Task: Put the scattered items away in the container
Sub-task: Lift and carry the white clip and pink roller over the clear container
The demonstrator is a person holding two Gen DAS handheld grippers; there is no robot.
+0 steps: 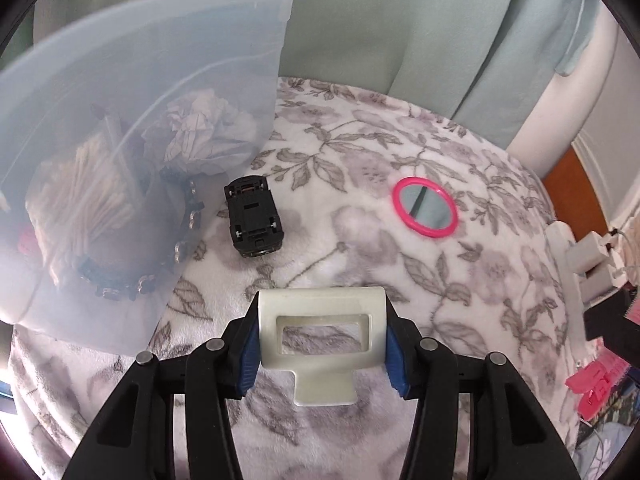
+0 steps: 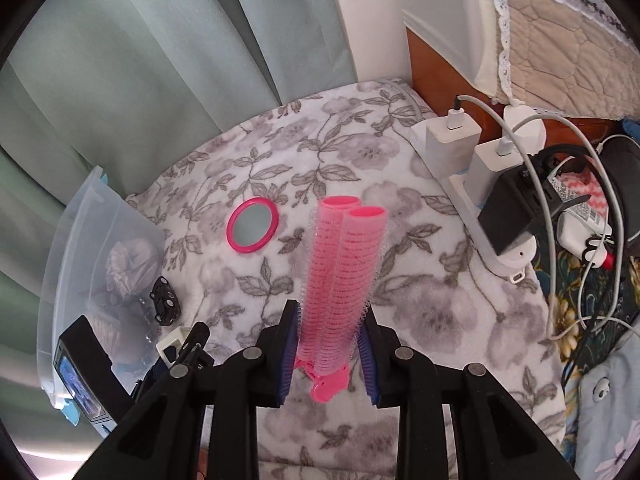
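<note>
My left gripper [image 1: 322, 344] is shut on a white plastic hook [image 1: 324, 346], held above the floral blanket [image 1: 360, 264]. The clear plastic container [image 1: 120, 120] stands to its left, with crumpled paper, cotton swabs and a black beaded band inside. A black toy car [image 1: 255, 216] lies upside down beside the container wall. A pink-rimmed round mirror [image 1: 425, 212] lies further right. My right gripper [image 2: 330, 344] is shut on a pink hair roller clip [image 2: 342, 272], lifted off the blanket. In the right wrist view the mirror [image 2: 252, 225], toy car [image 2: 165, 300] and container [image 2: 92, 264] lie to the left.
A white power strip [image 2: 472, 200] with chargers [image 2: 452, 136] and cables runs along the blanket's right edge, beside a black device [image 2: 516, 208]. Green curtains [image 2: 160, 40] hang behind. The left gripper [image 2: 176, 350] with its camera body shows at the lower left of the right wrist view.
</note>
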